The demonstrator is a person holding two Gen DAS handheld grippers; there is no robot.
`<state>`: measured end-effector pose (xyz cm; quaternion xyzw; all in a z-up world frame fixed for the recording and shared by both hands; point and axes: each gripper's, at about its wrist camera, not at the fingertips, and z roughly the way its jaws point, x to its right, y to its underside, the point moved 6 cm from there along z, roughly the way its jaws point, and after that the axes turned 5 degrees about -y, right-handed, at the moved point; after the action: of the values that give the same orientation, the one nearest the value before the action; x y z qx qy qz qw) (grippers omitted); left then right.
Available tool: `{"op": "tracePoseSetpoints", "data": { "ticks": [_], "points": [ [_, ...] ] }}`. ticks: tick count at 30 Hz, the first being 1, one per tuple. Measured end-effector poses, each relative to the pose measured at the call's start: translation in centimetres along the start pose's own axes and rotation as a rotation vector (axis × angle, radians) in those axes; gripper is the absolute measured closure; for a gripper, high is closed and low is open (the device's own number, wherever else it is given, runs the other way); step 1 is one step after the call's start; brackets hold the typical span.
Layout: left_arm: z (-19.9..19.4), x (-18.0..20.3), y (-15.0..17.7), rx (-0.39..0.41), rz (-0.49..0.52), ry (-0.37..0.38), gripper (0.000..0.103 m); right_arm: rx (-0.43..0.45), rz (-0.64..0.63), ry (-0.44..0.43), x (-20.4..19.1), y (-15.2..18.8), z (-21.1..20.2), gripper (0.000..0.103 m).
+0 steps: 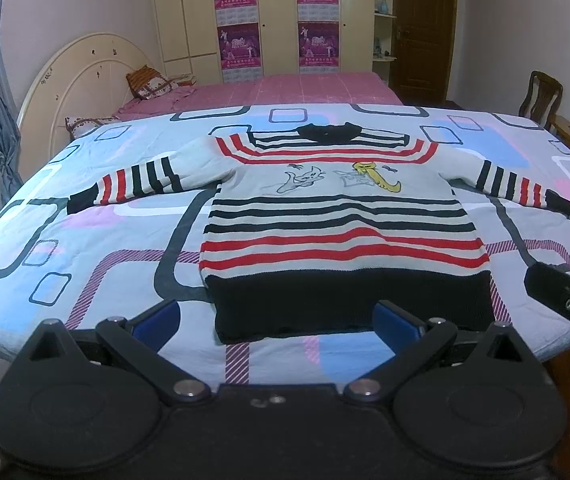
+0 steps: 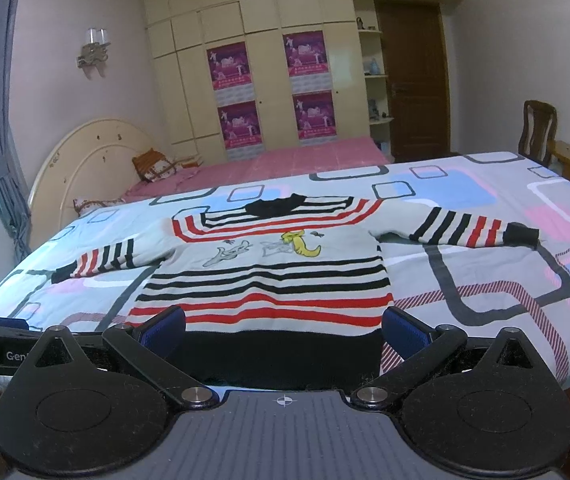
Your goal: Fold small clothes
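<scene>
A small striped sweater (image 1: pixel 337 216) lies flat and face up on the patterned bed cover (image 1: pixel 85 216), both sleeves spread out. It is white with red and black stripes, a black hem and cartoon prints on the chest. My left gripper (image 1: pixel 277 320) is open and empty, just in front of the black hem. My right gripper (image 2: pixel 283 328) is open and empty, over the hem of the sweater (image 2: pixel 269 276). The right gripper also shows at the right edge of the left wrist view (image 1: pixel 565 296).
The cover (image 2: pixel 485 264) lies on a surface whose front edge is near both grippers. A pink bed (image 1: pixel 285 88) with pillows stands behind, then a wardrobe with posters. A wooden chair (image 1: pixel 541 94) stands at the far right, a curtain at the left.
</scene>
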<state>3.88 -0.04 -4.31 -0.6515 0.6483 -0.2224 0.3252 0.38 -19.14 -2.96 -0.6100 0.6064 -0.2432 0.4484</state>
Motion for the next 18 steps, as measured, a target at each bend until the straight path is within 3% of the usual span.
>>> {"op": "tracePoseSetpoints", "data": {
  "ticks": [18],
  "points": [
    [0.29,-0.36,0.16,-0.008,-0.001,0.0,0.0,-0.004,-0.005,0.004,-0.58,-0.02,0.22,0.0]
  ]
}}
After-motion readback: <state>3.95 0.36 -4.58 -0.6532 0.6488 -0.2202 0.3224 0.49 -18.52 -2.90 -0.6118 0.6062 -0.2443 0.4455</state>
